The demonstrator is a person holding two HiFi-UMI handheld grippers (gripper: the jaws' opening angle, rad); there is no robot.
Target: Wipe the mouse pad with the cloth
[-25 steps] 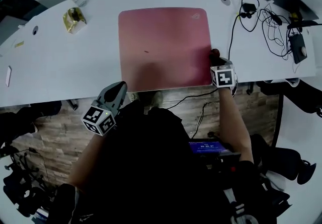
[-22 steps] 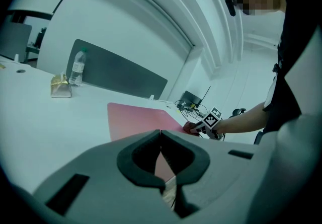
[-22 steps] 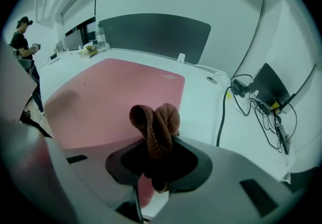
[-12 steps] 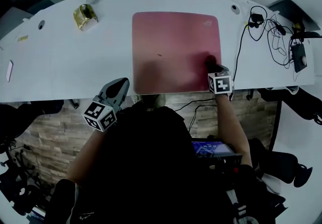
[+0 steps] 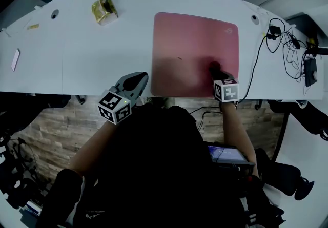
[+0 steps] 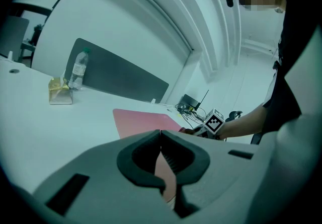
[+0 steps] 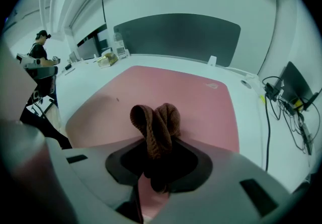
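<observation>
Right gripper view: right tool (image 7: 159, 143) is clamped on a brown cloth (image 7: 155, 120). Cloth is bunched, w/ folds sticking up past the jaws, and pressed on the pink mouse pad (image 7: 176, 89) in its near-right part. Head view: left tool (image 5: 138, 80) is off the pad, over the table's front edge just left of the pad's near-left corner. Its jaws are together, nothing btwn them. Pad lies flat on the white table (image 5: 77, 58), w/ a small dark speck (image 5: 179, 58) near its middle. Farther back: gold-wrapped packet (image 5: 104, 9) left of the pad, well apart. Clear bottle (image 6: 78, 69) just behind it, by a dark panel (image 6: 121, 77). Black cables (image 5: 284, 47) at the table's right end.
</observation>
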